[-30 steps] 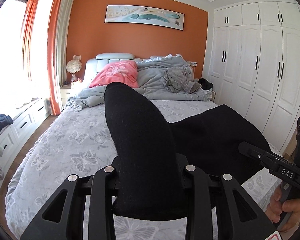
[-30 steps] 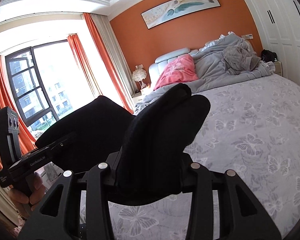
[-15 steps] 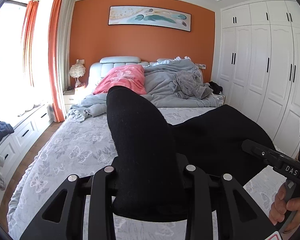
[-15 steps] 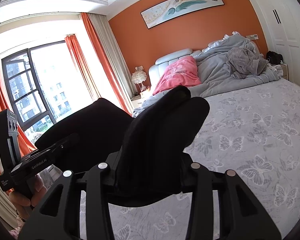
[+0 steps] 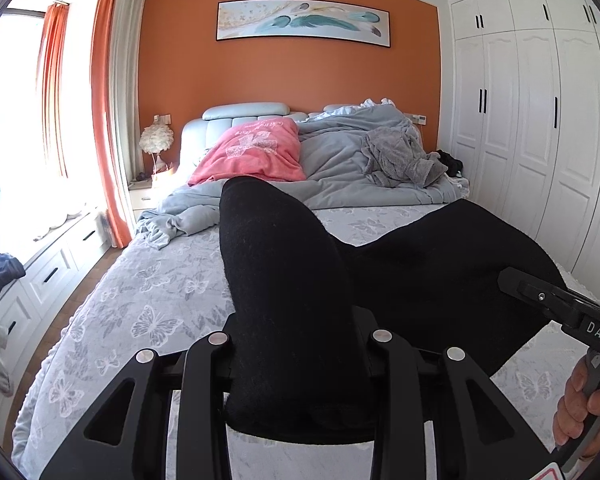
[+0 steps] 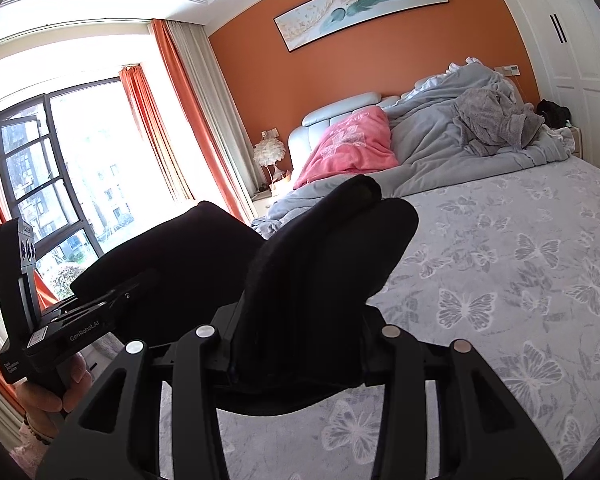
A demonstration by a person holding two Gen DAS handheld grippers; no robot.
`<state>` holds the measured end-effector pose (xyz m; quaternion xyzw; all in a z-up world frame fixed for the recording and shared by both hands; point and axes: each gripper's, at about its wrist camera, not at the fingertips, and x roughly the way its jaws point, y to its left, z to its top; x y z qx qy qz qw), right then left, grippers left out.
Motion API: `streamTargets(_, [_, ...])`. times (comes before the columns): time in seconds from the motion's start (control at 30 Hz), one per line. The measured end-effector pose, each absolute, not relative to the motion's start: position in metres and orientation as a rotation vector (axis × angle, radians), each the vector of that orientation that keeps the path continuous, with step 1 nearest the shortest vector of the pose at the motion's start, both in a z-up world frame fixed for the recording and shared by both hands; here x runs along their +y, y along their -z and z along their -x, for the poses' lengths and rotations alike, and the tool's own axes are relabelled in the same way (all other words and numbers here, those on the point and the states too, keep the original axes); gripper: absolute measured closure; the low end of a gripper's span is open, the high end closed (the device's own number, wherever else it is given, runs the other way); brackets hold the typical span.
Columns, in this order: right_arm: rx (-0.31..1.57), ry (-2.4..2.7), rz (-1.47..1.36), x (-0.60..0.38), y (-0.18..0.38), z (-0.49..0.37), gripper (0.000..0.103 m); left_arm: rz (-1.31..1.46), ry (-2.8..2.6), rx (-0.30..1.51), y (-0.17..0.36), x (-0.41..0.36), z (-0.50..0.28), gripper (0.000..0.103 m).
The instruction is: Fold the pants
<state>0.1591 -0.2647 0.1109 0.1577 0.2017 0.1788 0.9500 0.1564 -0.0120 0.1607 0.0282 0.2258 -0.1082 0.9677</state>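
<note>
The pants (image 5: 284, 288) hang over the foot end of the bed (image 5: 152, 304), above the sheet. The left gripper (image 5: 296, 380) pinches one bunch of them and the right gripper (image 6: 300, 352) pinches another, with the cloth stretched between the two. At the head end of the bed lies a pillow (image 5: 252, 152), toward the window side. A blanket (image 5: 340, 168) is piled beside it, toward the wardrobe side, and a small heap of clothes (image 5: 404, 156) sits on top of the blanket. A lamp (image 5: 156, 140) stands on the nightstand by the head corner. The wardrobe (image 5: 532, 112) stands along the far side of the bed. A picture (image 5: 304, 22) hangs on the wall above the headboard.
</note>
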Motion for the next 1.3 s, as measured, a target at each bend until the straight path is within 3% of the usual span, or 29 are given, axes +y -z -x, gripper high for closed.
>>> streamTargets(0.13, [0.464, -0.349, -0.329, -0.269, -0.077, -0.186, 0.061, -0.058, 0.221, 0.485, -0.138, -0.012, -0.183, 0.073])
streamTargets(0.2, [0.55, -0.319, -0.34, -0.276, -0.04, -0.205, 0.05, -0.044, 0.227, 0.533, -0.116, -0.009, -0.2, 0.067])
streamTargets(0.23, [0.621, -0.303, -0.346, -0.281, -0.014, -0.216, 0.046, -0.01, 0.235, 0.569, -0.098, -0.004, -0.21, 0.063])
streamTargets(0.33, [0.776, -0.126, -0.277, -0.301, 0.057, -0.227, 0.044, 0.03, 0.147, 0.69, -0.026, 0.014, -0.239, 0.037])
streamTargets(0.43, [0.737, -0.066, -0.209, -0.314, 0.067, -0.208, 0.044, -0.064, -0.01, 0.786, 0.025, 0.035, -0.248, 0.04])
streamTargets(0.47, [0.726, -0.095, -0.218, -0.313, 0.06, -0.207, 0.049, -0.036, -0.009, 0.792, 0.029, 0.045, -0.246, 0.04])
streamTargets(0.6, [0.683, -0.23, -0.228, -0.281, 0.025, -0.226, 0.063, 0.027, 0.008, 0.735, 0.011, 0.053, -0.245, 0.039])
streamTargets(0.67, [0.682, -0.286, -0.208, -0.258, 0.022, -0.244, 0.063, 0.018, 0.049, 0.725, 0.003, 0.035, -0.255, 0.037])
streamTargets(0.73, [0.734, -0.258, -0.14, -0.241, 0.037, -0.267, 0.059, -0.019, 0.07, 0.718, 0.006, 0.013, -0.259, 0.032])
streamTargets(0.77, [0.761, -0.194, -0.09, -0.236, 0.049, -0.276, 0.052, -0.044, 0.08, 0.726, 0.012, 0.003, -0.261, 0.03])
streamTargets(0.83, [0.812, -0.098, -0.045, -0.24, 0.067, -0.283, 0.051, -0.077, 0.072, 0.774, 0.028, -0.01, -0.268, 0.03])
streamTargets(0.87, [0.809, -0.085, -0.072, -0.248, 0.071, -0.281, 0.051, -0.079, 0.074, 0.794, 0.034, -0.012, -0.269, 0.03])
streamTargets(0.97, [0.832, -0.122, -0.225, -0.274, 0.087, -0.279, 0.035, -0.055, 0.097, 0.809, 0.046, -0.007, -0.265, 0.03])
streamTargets(1.03, [0.937, -0.157, -0.305, -0.279, 0.109, -0.287, 0.034, -0.049, 0.089, 0.824, 0.053, -0.003, -0.265, 0.03])
streamTargets(1.17, [0.866, -0.185, -0.232, -0.265, 0.087, -0.273, 0.081, -0.003, 0.085, 0.874, 0.064, -0.001, -0.268, 0.03])
streamTargets(1.27, [0.782, -0.203, -0.216, -0.269, 0.065, -0.259, 0.098, -0.015, 0.084, 0.863, 0.064, -0.003, -0.265, 0.03])
streamTargets(1.3, [0.796, -0.166, -0.193, -0.273, 0.071, -0.263, 0.098, -0.021, 0.084, 0.858, 0.064, -0.003, -0.264, 0.03])
